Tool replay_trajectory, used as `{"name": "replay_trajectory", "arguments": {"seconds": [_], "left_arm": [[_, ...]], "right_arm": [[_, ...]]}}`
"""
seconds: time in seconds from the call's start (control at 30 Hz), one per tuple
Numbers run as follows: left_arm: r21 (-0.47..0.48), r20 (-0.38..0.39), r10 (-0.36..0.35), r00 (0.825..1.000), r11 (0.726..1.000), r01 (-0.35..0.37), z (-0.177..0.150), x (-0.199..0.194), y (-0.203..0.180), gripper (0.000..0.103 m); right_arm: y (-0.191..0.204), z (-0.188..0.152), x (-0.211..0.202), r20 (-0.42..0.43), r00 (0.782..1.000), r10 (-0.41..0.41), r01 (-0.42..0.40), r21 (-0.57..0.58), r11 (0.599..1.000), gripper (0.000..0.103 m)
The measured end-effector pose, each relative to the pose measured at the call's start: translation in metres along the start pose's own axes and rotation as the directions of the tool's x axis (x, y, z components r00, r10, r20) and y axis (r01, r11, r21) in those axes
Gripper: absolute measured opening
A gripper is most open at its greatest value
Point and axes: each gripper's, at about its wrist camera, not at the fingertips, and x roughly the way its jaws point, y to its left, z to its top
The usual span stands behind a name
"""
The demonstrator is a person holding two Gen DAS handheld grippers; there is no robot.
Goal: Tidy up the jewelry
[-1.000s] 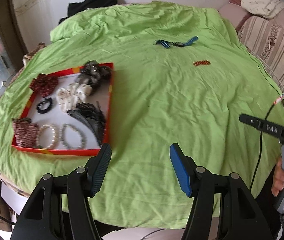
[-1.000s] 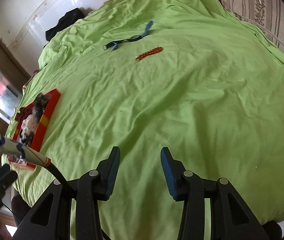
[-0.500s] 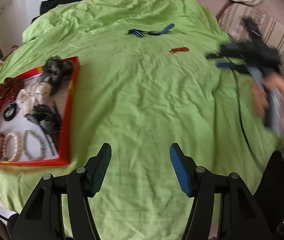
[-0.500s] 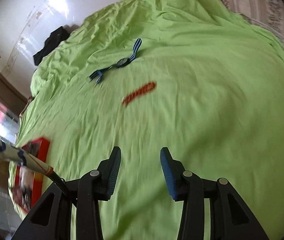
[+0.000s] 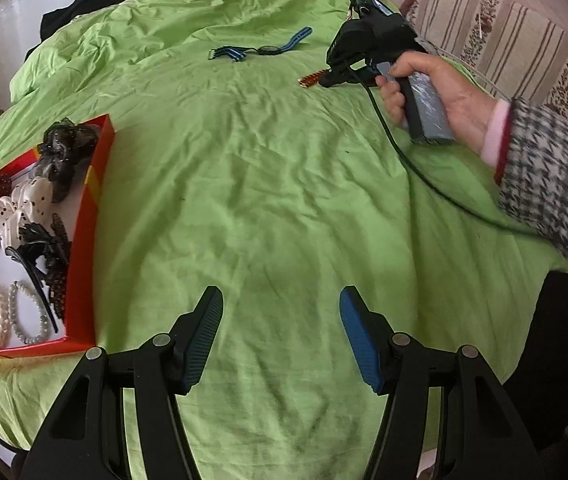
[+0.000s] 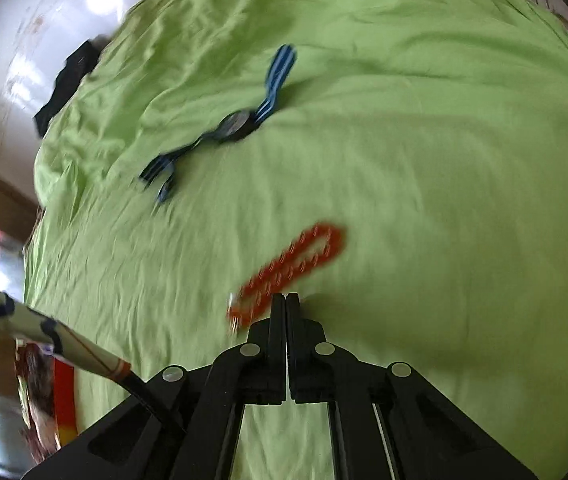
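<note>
Nearest the left wrist camera, the left gripper (image 5: 280, 328) hung over bare green cloth (image 5: 284, 208) with its fingers spread wide and nothing between them, probably held back as a spare hand; to its left, near the table's front edge, lay the red tray (image 5: 84, 240), already stocked with hair ties, clips and bead bracelets, which suggested that most of the sorting was done; its raised right wall faced the open cloth, so anything brought over would need lifting above that lip; between tray and far pieces the cloth was wide and unobstructed, only wrinkled; farther off, the right gripper (image 6: 286, 300) had its fingers pressed together at the near end of the red bracelet (image 6: 288, 268), the tips at or on its near side, though motion blur hid whether a strand was truly pinched; the low approach along the cloth seemed meant to catch the flat loop by its end; beyond it, apart, lay the blue-striped watch (image 6: 236, 126), untouched, with free cloth all round and the table's far edge well behind.
</note>
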Motion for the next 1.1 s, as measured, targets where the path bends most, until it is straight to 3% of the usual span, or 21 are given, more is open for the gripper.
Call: {"name": "replay_trajectory", "arguments": {"seconds": [0.23,0.33,0.37,0.43,0.47,0.5,0.73,0.77,0.8,0.83,0.93,1.0,1.1], "left_arm": [[0.020,0.022,-0.008,1.000,1.000,0.008,-0.005,-0.013,-0.013,0.060],[0.025,0.028,-0.016,0.999,1.000,0.015,-0.006,-0.018,-0.020,0.060],[0.032,0.030,-0.018,0.999,0.999,0.017,-0.007,-0.020,-0.023,0.060],[0.054,0.033,-0.015,0.999,0.998,0.013,-0.008,-0.022,-0.030,0.060],[0.067,0.035,-0.011,0.999,0.998,0.008,-0.009,-0.023,-0.032,0.060],[0.079,0.038,-0.008,0.999,0.997,0.005,-0.010,-0.024,-0.035,0.060],[0.116,0.032,-0.008,0.999,0.993,0.004,-0.010,-0.016,-0.034,0.060],[0.115,0.030,-0.008,1.000,0.993,0.004,-0.009,-0.015,-0.033,0.060],[0.114,0.027,-0.005,1.000,0.994,0.002,-0.009,-0.014,-0.031,0.060],[0.112,0.024,-0.002,1.000,0.994,0.000,-0.009,-0.013,-0.030,0.060],[0.101,0.023,-0.004,1.000,0.995,0.002,-0.009,-0.012,-0.028,0.060],[0.099,0.028,-0.011,1.000,0.995,0.008,-0.010,-0.014,-0.028,0.060],[0.101,0.037,-0.025,0.999,0.995,0.022,-0.014,-0.020,-0.032,0.060]], "right_arm": [[-0.015,-0.056,-0.046,-0.026,1.000,0.010,-0.011,-0.044,0.999,0.001],[-0.019,-0.055,-0.055,-0.006,1.000,-0.007,0.007,-0.037,0.999,0.005],[-0.019,-0.050,-0.055,0.000,1.000,-0.007,0.007,-0.023,1.000,0.011],[-0.014,-0.039,-0.051,0.022,1.000,-0.009,0.010,-0.011,1.000,0.032],[-0.011,-0.034,-0.048,0.031,0.999,-0.019,0.019,-0.011,1.000,0.048],[-0.007,-0.027,-0.042,0.043,0.998,-0.034,0.035,-0.012,0.999,0.053],[0.018,0.023,0.015,0.043,0.995,-0.092,0.091,0.024,0.996,0.055],[0.022,0.028,0.021,0.048,0.993,-0.110,0.109,0.021,0.994,0.052],[0.026,0.030,0.025,0.049,0.990,-0.129,0.129,0.010,0.992,0.027],[0.030,0.029,0.029,0.039,0.988,-0.150,0.150,-0.012,0.989,0.016],[0.034,0.017,0.025,0.018,0.992,-0.121,0.122,-0.049,0.991,0.015],[0.031,0.002,0.012,0.003,0.995,-0.104,0.104,-0.074,0.992,0.001],[0.013,-0.029,-0.016,-0.035,0.998,-0.048,0.047,-0.040,0.998,0.001]]}}
